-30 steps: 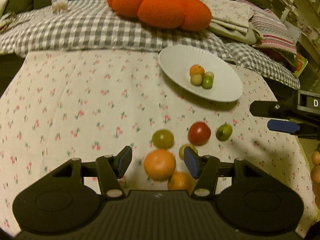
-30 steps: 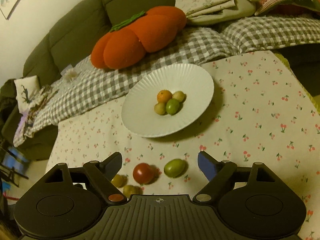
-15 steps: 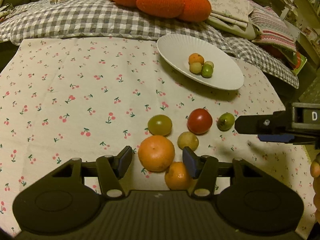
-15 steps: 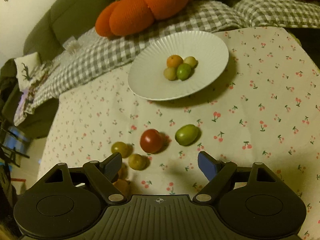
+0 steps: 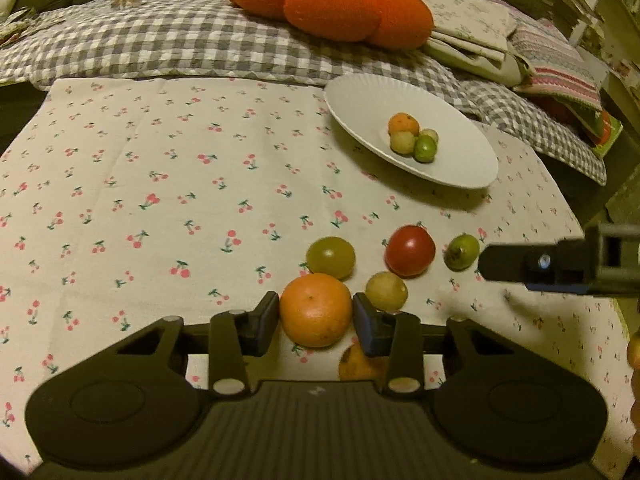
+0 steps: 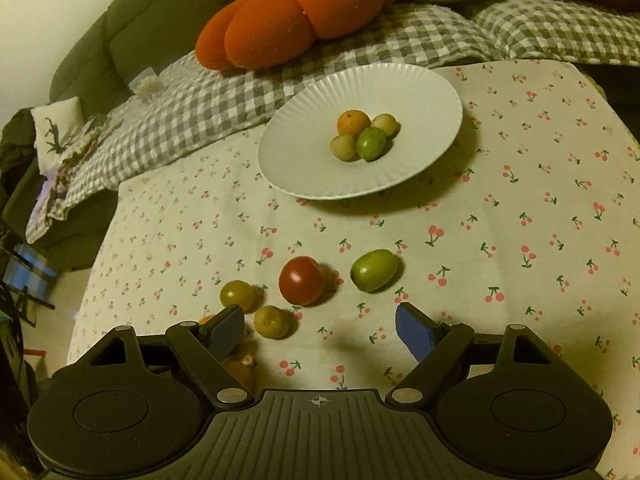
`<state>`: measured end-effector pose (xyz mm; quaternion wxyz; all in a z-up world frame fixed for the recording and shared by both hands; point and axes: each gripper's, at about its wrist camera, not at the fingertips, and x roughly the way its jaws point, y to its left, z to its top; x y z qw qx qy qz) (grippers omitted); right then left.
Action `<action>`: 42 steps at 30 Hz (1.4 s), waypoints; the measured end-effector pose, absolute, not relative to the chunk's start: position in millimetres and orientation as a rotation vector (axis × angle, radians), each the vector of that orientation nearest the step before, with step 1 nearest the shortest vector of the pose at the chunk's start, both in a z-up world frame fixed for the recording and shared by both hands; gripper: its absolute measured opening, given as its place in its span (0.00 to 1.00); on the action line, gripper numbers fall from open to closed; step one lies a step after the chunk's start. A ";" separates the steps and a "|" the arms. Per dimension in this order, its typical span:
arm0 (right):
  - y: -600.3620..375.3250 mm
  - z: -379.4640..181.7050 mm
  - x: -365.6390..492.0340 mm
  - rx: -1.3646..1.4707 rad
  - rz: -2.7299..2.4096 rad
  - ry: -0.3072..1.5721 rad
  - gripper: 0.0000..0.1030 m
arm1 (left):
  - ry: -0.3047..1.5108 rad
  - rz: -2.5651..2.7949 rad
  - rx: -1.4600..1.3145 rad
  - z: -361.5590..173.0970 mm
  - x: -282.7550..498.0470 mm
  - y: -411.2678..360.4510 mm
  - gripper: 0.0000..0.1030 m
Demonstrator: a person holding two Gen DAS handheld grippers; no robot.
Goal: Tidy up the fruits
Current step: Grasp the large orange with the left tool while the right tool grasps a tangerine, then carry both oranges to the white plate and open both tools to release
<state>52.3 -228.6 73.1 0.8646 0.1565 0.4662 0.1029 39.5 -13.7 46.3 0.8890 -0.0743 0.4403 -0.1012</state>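
- Since the earlier frames the left tool (image 5: 315, 320) has just been closing: its jaws, wide a second ago, now stand narrow around the large orange (image 5: 316, 309), both blue pads at or against its sides.
- The large orange rests on the cherry-print cloth (image 5: 160, 184) covering the desk, at the near end of the loose fruit group.
- A second orange fruit (image 5: 360, 364) lies just behind the left tool's right finger, partly hidden.
- Right tool (image 6: 320, 328): jaws wide, nothing between the pads; it hangs above bare cloth just short of the loose fruits. In the left wrist view it shows as a dark bar at the right edge (image 5: 560, 266).
- Compared with a second ago, the right wrist view now shows more of the loose fruits, and the plate sits higher in frame.
- Loose fruits on the cloth, right wrist view: red tomato (image 6: 302, 280), green oval fruit (image 6: 374, 270) just beside it, olive-green round fruit (image 6: 238, 295), yellowish small fruit (image 6: 273, 321).
- White ribbed plate (image 6: 320, 172) stands farther back on the cloth, well apart from the loose group. It holds four small fruits touching each other: one orange, two yellowish, one green (image 6: 371, 143).
- Behind the desk: grey checked blanket (image 5: 160, 40) and an orange pumpkin-shaped cushion (image 5: 328, 4) on it.
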 end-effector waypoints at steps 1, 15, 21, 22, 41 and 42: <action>-228.3 73.2 52.0 0.324 0.217 0.976 0.82 | 0.915 -0.204 -0.166 48.7 39.7 -10.6 0.37; -173.6 53.7 35.3 0.165 0.410 1.004 0.81 | 0.885 -0.106 -0.209 67.2 42.6 18.3 0.37; -149.5 43.3 25.5 0.103 0.463 1.008 0.78 | 0.889 -0.097 -0.211 67.6 41.5 19.6 0.37; -147.9 41.6 25.1 0.101 0.461 1.008 0.77 | 0.889 -0.096 -0.209 67.6 41.4 19.5 0.37; -154.6 46.5 31.4 0.156 0.428 0.986 0.28 | 0.879 -0.097 -0.188 69.1 40.3 16.4 0.37; -156.2 47.6 32.3 0.163 0.425 0.982 0.28 | 0.877 -0.096 -0.184 69.3 40.2 16.0 0.37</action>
